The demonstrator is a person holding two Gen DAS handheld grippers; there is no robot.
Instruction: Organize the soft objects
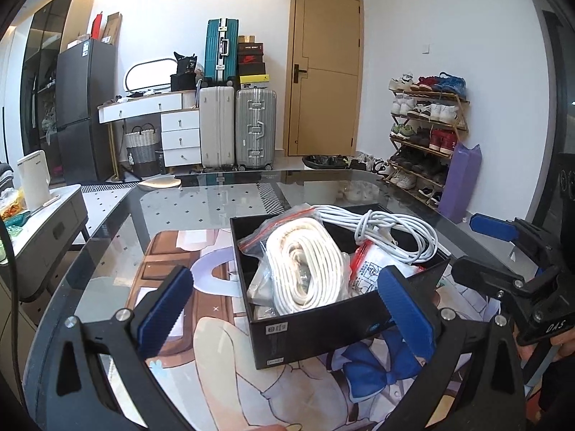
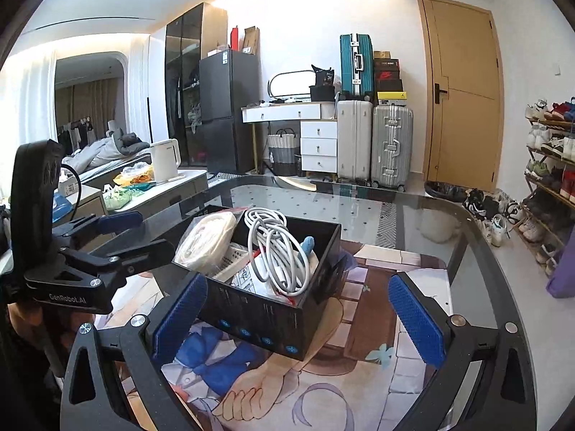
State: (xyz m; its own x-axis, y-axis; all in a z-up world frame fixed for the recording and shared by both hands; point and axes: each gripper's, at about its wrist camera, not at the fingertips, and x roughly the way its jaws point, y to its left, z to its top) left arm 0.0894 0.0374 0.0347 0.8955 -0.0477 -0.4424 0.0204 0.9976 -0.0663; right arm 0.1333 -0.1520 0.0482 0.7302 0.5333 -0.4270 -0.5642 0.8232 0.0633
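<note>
A black box point(image 1: 305, 330) point(image 2: 266, 318) stands on the glass table over a printed mat. Inside it lie a coiled white cord in a clear bag point(image 1: 305, 269) point(image 2: 208, 235), a loose bundle of white cable point(image 1: 391, 230) point(image 2: 276, 248) and a red-and-white packet point(image 1: 370, 265). My left gripper point(image 1: 287, 314) is open, its blue pads either side of the box's near wall. My right gripper point(image 2: 298, 312) is open too, the box sitting between its pads. Each gripper shows at the edge of the other's view, the right gripper point(image 1: 478, 244) and the left gripper point(image 2: 140, 231).
The glass table point(image 1: 201, 201) point(image 2: 413, 212) reaches far ahead of the box. A side counter with a white kettle point(image 1: 34, 179) point(image 2: 163, 160) stands left. Suitcases point(image 1: 237, 129), a door and a shoe rack point(image 1: 427, 136) line the far wall.
</note>
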